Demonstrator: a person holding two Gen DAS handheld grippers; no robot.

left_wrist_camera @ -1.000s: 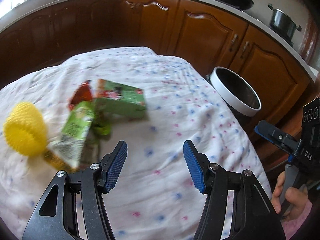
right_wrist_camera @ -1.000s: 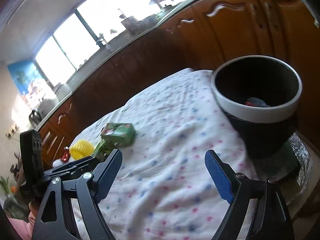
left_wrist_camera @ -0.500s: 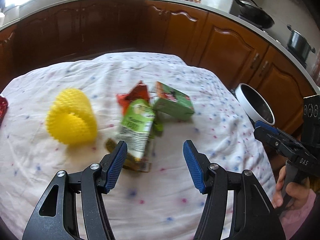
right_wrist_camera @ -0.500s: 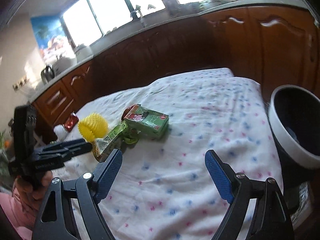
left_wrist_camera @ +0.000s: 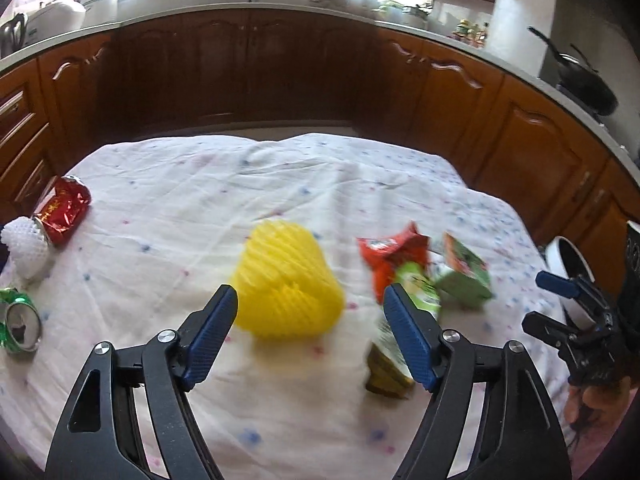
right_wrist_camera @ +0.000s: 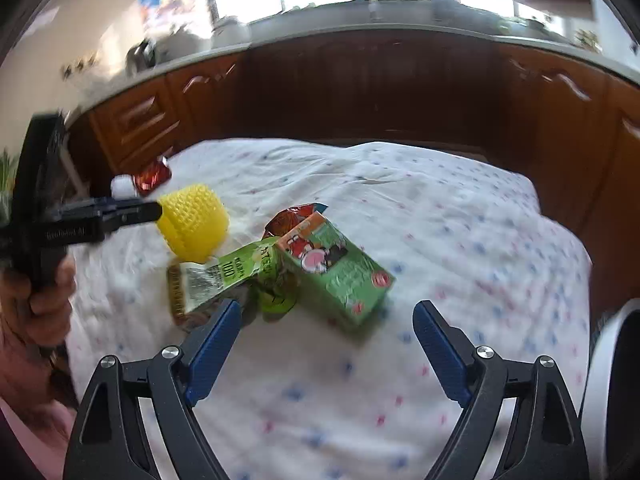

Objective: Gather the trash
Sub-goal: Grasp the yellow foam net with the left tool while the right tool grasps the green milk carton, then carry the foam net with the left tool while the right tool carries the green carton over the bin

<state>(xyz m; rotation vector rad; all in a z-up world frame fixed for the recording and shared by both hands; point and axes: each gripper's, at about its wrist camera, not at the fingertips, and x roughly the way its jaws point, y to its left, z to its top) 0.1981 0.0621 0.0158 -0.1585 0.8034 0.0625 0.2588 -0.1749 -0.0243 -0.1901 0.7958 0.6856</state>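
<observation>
Kitchen with dark wood cabinets (left_wrist_camera: 448,92) curving round the far side under a bright window; in front of me, a table under a white cloth (left_wrist_camera: 192,200) with small blue and pink dots. At the far left edge of the cloth I see a red foil wrapper (left_wrist_camera: 62,210) touching a white foam net (left_wrist_camera: 24,242), and nearer, a crushed green can (left_wrist_camera: 18,322). My left gripper (left_wrist_camera: 310,320) has just been opening and now stands wide, nothing between its pads; the yellow foam net (left_wrist_camera: 286,280) sits on the cloth just beyond its tips, apart from them. Right of that lies a cluster of trash: a red crumpled packet (left_wrist_camera: 394,252), a green pouch (right_wrist_camera: 224,274) lying flat with a dark bottom end, and a green juice carton (right_wrist_camera: 336,274) on its side, all touching or overlapping. My right gripper (right_wrist_camera: 326,330) is spread wide and empty, hovering near the carton and pouch without contact. At the far right edge, beside the table, I see the white rim of the dark bin (right_wrist_camera: 600,380). Both views are motion-blurred.
</observation>
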